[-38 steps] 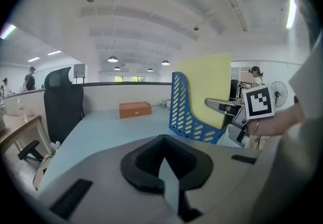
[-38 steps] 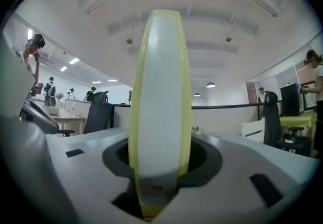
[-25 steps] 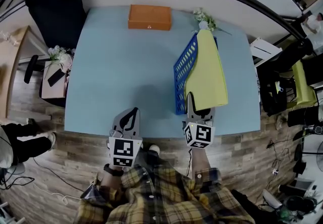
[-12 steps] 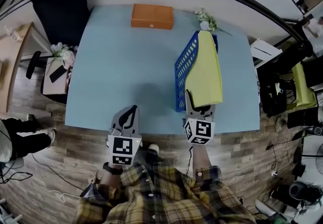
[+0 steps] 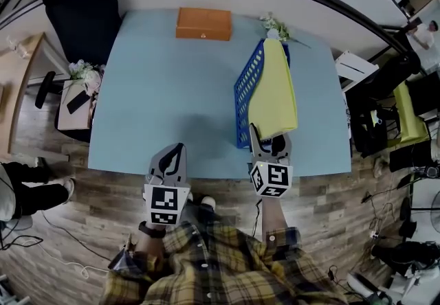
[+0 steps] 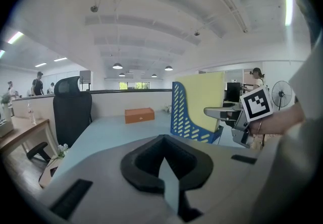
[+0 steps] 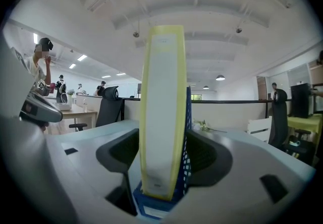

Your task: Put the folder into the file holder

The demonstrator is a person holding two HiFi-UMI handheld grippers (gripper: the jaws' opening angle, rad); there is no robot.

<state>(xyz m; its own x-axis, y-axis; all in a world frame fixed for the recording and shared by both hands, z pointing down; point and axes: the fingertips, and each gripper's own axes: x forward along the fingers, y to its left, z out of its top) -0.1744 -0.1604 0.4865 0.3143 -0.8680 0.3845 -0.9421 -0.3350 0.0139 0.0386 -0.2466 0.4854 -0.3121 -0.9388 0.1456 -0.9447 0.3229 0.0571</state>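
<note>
A yellow folder (image 5: 275, 91) stands on edge inside the blue perforated file holder (image 5: 240, 94) at the right of the light blue table (image 5: 165, 91). My right gripper (image 5: 267, 143) is at the holder's near end. Its jaws are opening, with the folder's spine (image 7: 161, 117) between them and the pads off it. The holder's blue base (image 7: 151, 204) shows below the spine. My left gripper (image 5: 172, 154) hangs shut and empty over the table's near edge, well left of the holder. From the left gripper view, the folder (image 6: 202, 97) and holder (image 6: 182, 114) stand to the right.
An orange box (image 5: 203, 24) lies at the table's far edge. A small bunch of flowers (image 5: 276, 23) lies behind the holder. A black chair (image 5: 75, 15) stands at the far left corner, and a low side table (image 5: 77, 94) stands left of the table.
The folder has tipped from leaning right to more upright in the holder. The right gripper's jaws have spread apart around its near end. The left gripper has stayed put.
</note>
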